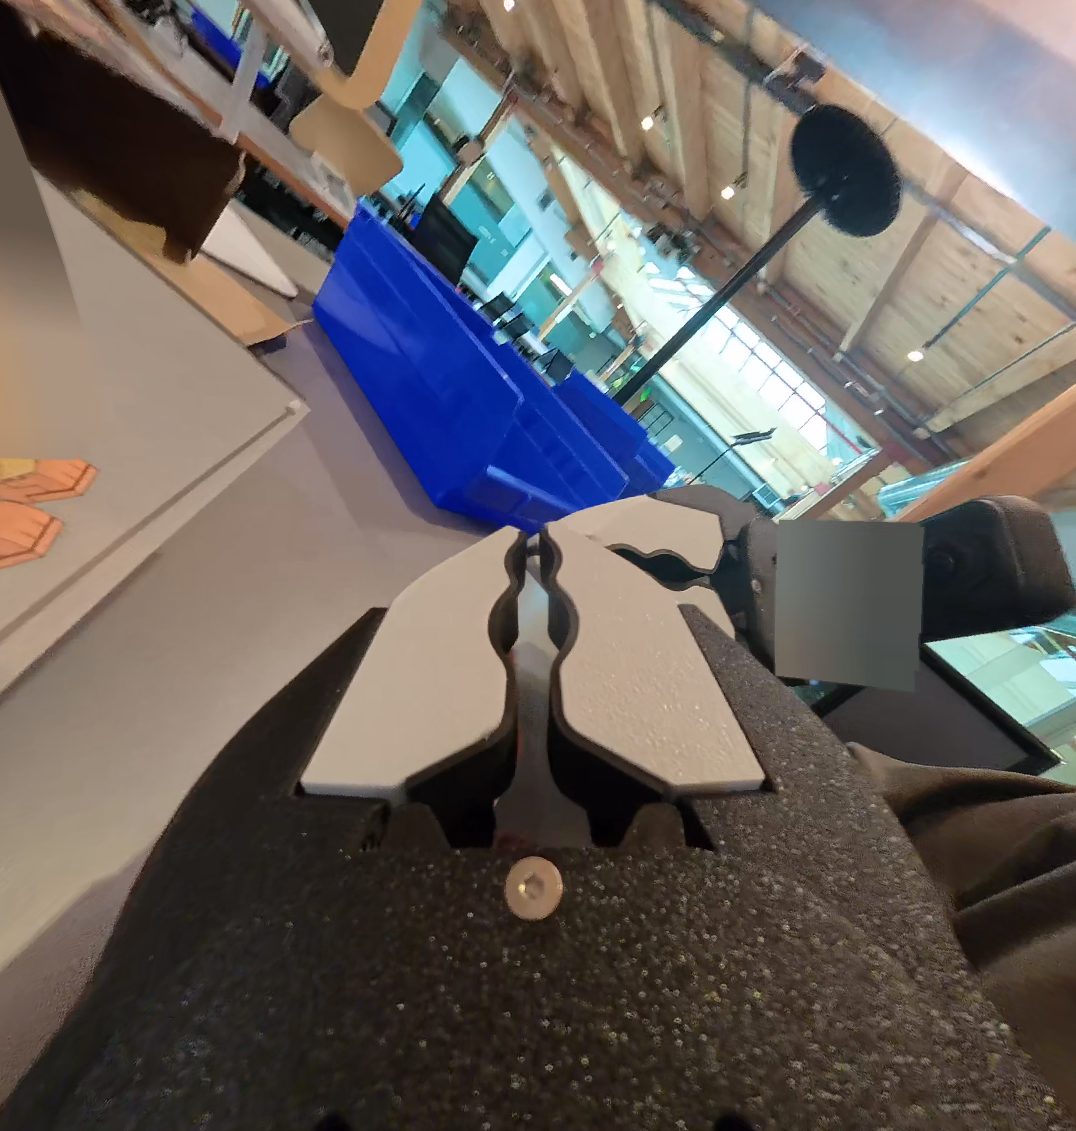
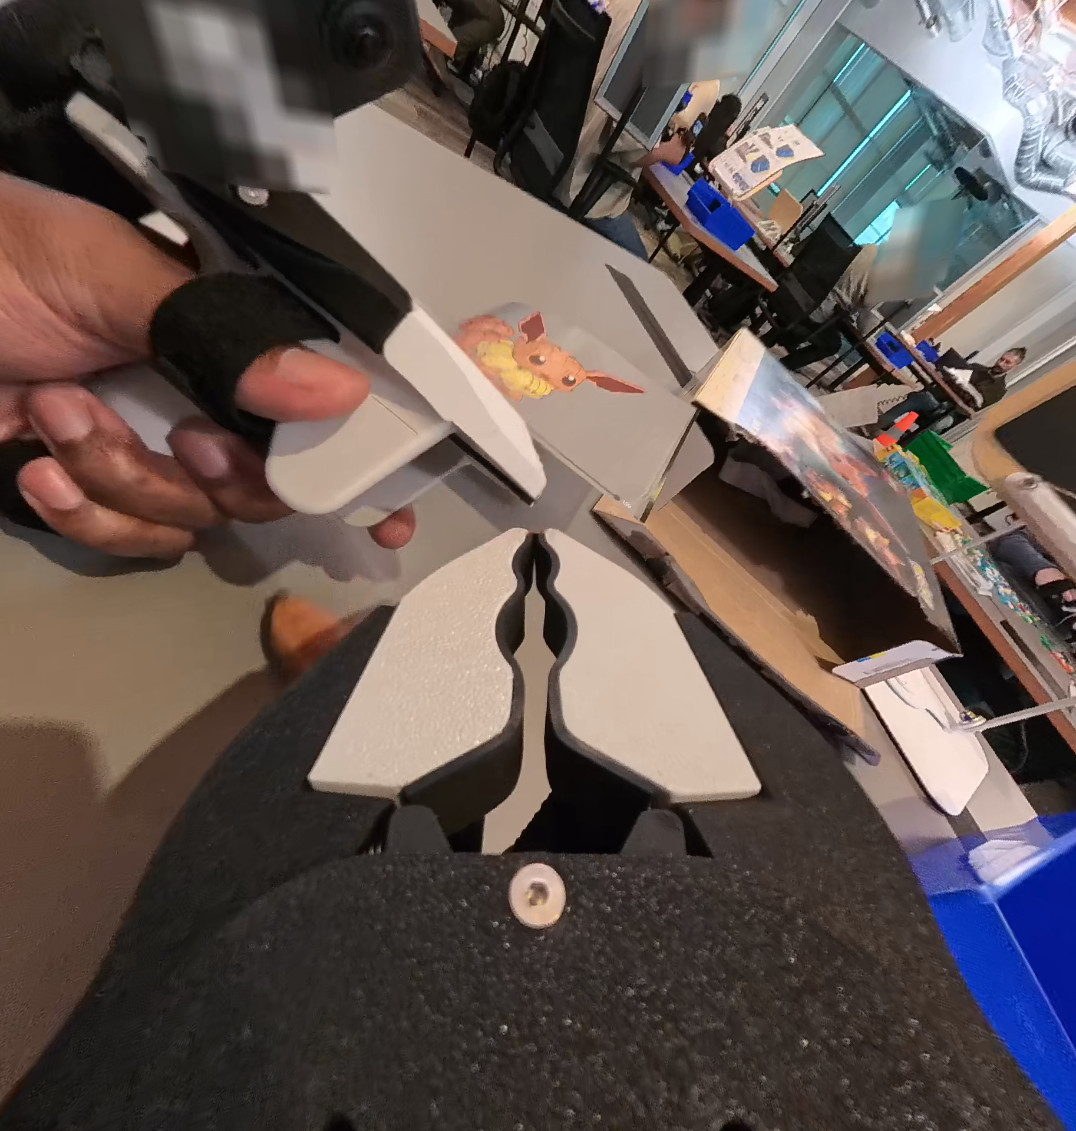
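Observation:
In the left wrist view my left gripper (image 1: pixel 532 538) hangs low over the grey table (image 1: pixel 248 612). Its pads stand a narrow slit apart with nothing between them. My right gripper (image 1: pixel 609 544) lies just to its right, fingers together, tips nearly touching the left one's. In the right wrist view my right gripper (image 2: pixel 535 538) is shut, with nothing visible between the pads. A hand (image 2: pixel 95 367) holds the left gripper (image 2: pixel 523 483) just above and left of it. Behind them is a grey board (image 2: pixel 615 440) with an orange cartoon creature (image 2: pixel 523 361) on it.
A blue bin (image 1: pixel 437 391) stands ahead of the left gripper and also shows in the right wrist view (image 2: pixel 1044 948). Orange pieces (image 1: pixel 33 483) lie on a pale board (image 1: pixel 156 398) at the left. An open cardboard box (image 2: pixel 768 581) with a colourful lid (image 2: pixel 829 440) stands at the right. The grippers are tip to tip, or close to it.

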A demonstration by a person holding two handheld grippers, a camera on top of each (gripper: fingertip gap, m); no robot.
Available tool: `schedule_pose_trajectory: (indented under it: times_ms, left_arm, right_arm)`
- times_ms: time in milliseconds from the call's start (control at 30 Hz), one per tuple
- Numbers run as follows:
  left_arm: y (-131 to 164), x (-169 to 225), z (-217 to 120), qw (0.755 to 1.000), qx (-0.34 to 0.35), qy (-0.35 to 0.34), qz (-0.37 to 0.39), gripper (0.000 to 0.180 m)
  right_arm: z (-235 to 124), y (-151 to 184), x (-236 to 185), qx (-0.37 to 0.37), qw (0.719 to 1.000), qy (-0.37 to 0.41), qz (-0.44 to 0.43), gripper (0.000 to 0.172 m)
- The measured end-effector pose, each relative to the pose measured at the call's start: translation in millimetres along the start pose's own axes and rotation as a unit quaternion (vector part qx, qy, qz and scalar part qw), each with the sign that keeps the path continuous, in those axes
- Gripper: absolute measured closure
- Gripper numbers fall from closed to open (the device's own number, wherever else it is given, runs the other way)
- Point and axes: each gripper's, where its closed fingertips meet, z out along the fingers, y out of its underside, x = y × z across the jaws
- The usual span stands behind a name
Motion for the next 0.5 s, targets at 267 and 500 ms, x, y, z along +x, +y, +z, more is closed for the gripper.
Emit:
schedule_pose_trajectory:
  times_ms: [267, 500]
  left_arm:
    - [2.3, -9.2, -2.5, 0.997, -0.025, -0.047, 0.06, 0.173]
    - [41.9, 0.5, -3.0, 0.977, -0.173, -0.012, 0.124, 0.159]
  right_arm:
    - [0.4, 22.8, 10.8, -0.04, 0.998, -0.024, 0.029, 0.172]
    - [-25.2, 58.6, -18.1, -0.089, 0.963, -0.231, 0.102, 0.145]
